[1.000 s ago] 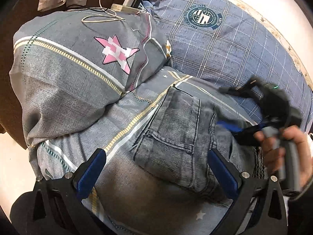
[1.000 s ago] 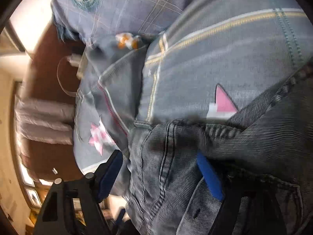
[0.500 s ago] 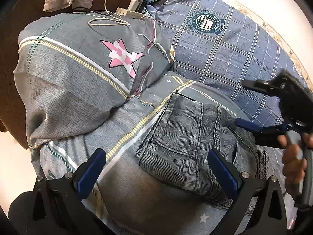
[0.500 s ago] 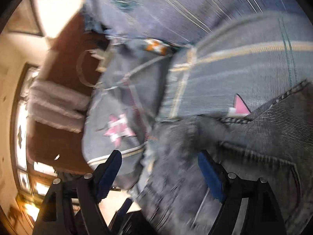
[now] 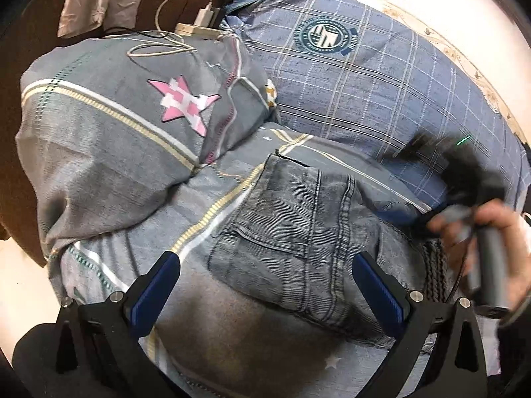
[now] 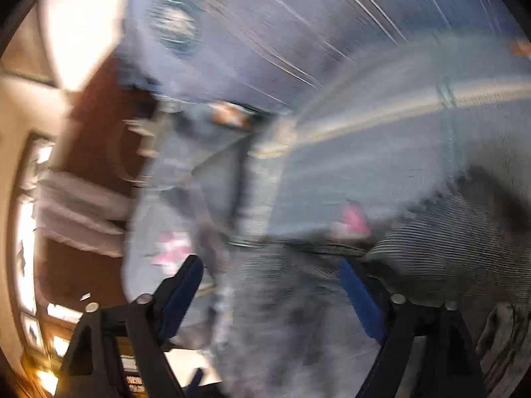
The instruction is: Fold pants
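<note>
A: Where do the jeans point(image 5: 292, 235) sit, and how far along does the folding look?

B: They lie on the bed, on the grey striped quilt point(image 5: 109, 139), bunched into a thick pad near the bed's near edge, a back pocket facing up. The blue checked pillow point(image 5: 348, 76) is just beyond them. I judge one fold is laid and the hands are between grips.

A: And the tongs?

B: The left tongs point(image 5: 265, 285) stand wide apart over the near part of the jeans, pinching nothing. The right tongs point(image 6: 272, 285) are also apart; their jaws have just been opening, with denim below them but not clamped. That view is badly blurred. In the left view, the right hand point(image 5: 478, 242) is at the jeans' right side.

A: Next move?

B: Probably a fresh grip on an edge of the pad, both sides taken evenly, then a turn over without dragging the quilt.

A: Any containers?

B: None that I can see.
</note>
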{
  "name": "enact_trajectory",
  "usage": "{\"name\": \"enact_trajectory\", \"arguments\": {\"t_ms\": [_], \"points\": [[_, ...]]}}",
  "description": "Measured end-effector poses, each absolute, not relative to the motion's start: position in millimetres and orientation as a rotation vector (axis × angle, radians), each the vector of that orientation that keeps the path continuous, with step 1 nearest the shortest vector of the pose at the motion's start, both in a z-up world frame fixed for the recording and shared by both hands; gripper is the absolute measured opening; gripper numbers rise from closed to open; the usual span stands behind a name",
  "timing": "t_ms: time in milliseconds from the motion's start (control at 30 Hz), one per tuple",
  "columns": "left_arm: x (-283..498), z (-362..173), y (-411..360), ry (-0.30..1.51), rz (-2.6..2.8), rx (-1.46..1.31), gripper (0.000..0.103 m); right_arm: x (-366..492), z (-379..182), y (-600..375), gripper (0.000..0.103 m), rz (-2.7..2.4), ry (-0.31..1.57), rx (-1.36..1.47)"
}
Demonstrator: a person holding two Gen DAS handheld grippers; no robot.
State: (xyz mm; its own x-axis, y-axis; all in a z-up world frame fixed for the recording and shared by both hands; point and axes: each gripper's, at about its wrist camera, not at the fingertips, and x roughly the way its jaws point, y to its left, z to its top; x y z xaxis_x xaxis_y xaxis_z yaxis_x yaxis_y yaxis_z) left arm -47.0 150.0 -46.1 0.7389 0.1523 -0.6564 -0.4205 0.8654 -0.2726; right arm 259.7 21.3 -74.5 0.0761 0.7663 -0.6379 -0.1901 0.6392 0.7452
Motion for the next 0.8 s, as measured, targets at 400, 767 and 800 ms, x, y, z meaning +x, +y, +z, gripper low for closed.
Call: {"name": "enact_trajectory", "arguments": {"t_ms": [400, 767, 800], "points": [[-49, -56, 169, 0.743, 0.198, -0.725, 0.103, 178, -16, -60, 0.087, 0.854, 1.177, 0.514], [-29, -89, 187, 0.819, 0.108, -1.055, 0.103, 184, -79, -75, 0.087, 0.794, 1.314, 0.525], [-28, -88, 188, 0.818, 0.103, -1.055, 0.103, 183, -79, -75, 0.087, 0.794, 1.312, 0.527]]}}
